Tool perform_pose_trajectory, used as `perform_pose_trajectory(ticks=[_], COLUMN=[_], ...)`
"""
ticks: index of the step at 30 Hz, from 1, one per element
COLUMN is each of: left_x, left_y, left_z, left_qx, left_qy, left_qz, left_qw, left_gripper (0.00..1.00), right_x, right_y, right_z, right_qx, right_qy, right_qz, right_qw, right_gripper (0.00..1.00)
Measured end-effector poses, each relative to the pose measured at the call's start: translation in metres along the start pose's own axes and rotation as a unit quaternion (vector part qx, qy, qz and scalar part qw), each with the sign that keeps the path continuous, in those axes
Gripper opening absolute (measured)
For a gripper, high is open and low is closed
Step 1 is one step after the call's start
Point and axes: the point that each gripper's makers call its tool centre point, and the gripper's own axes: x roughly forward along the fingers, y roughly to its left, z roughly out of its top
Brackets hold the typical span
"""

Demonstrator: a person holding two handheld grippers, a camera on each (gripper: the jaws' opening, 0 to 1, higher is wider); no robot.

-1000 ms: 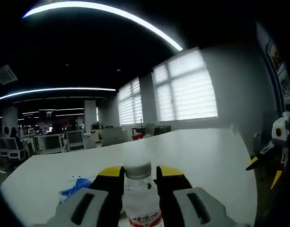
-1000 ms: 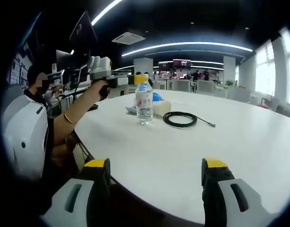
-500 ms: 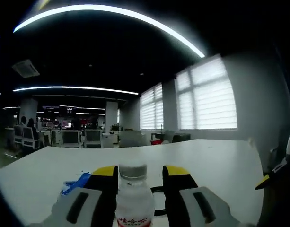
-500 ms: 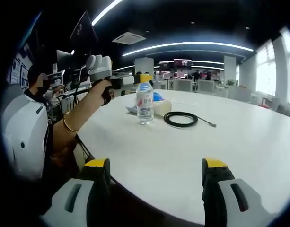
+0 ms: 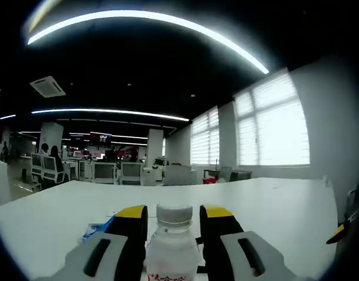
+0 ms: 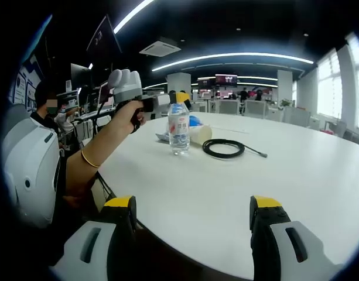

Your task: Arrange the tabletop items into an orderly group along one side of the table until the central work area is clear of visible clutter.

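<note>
Water bottle, cable and wrappers on my white round table

My clear water bottle (image 6: 178, 128) stands upright near the table's (image 6: 273, 193) left edge, grey-white cap on, a red-and-white label round its middle; in the left gripper view its cap (image 5: 174, 213) rises between my yellow-tipped jaws. Just beside it, on the right, lies a black cable (image 6: 224, 147) coiled in a flat loop, one end trailing off right. Behind the bottle sit a pale roll-like object (image 6: 199, 134) and a blue packet (image 5: 98, 228), lying flat.

I see my right gripper (image 6: 194, 211) open over the table (image 6: 296, 175) edge; further, the left gripper (image 6: 167, 100) is at the bottle (image 6: 178, 130), beside a black cable (image 6: 224, 147).
</note>
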Motion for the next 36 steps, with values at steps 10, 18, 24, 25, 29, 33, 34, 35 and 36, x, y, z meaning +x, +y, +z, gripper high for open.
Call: perform_pose_trajectory(ticks=[10,18,24,25,29,33,34,35,36], left_x=[0.0024,0.0031,0.0036,0.0037,0.0048,0.0045,0.0044,0.0044,0.0044], left_y=[0.0026,0.0034,0.0026,0.0028,0.0030,0.0027,0.0032,0.0032,0.0037], left_z=[-0.0005,-0.0017,-0.0015,-0.0015,-0.0013,-0.0016,-0.0014,-0.0014,-0.0012], left_qx=[-0.003,-0.004,0.003,0.002,0.004,0.014,0.015,0.015,0.016], left_qy=[0.001,0.007,0.004,0.004,0.008,0.013,0.012,0.012,0.012], left_qz=[0.023,0.022,0.026,0.025,0.016,0.015,0.017,0.017,0.017], left_qw=[0.9997,0.9997,0.9997,0.9997,0.9998,0.9997,0.9997,0.9997,0.9996], left_gripper=[0.30,0.23,0.22,0.22,0.22,0.22,0.22,0.22,0.22], right_x=[-0.0009,0.0004,0.0033,0.0031,0.0026,0.0023,0.0020,0.0018,0.0004], right_y=[-0.0046,-0.0060,-0.0026,-0.0033,-0.0041,-0.0047,-0.0049,-0.0050,-0.0052], right_z=[0.0002,0.0003,0.0007,0.0019,0.0030,0.0017,0.0015,0.0017,0.0026], right_qx=[0.004,0.005,0.005,0.006,0.008,0.008,0.007,0.007,0.007], right_qy=[-0.004,-0.005,-0.005,-0.009,-0.012,-0.009,-0.009,-0.009,-0.010], right_qz=[0.000,0.000,0.009,0.007,0.007,0.007,0.007,0.006,0.006], right_qw=[1.0000,1.0000,0.9999,0.9999,0.9999,0.9999,0.9999,0.9999,0.9999], right_gripper=[0.76,0.75,0.75,0.75,0.75,0.75,0.75,0.75,0.75])
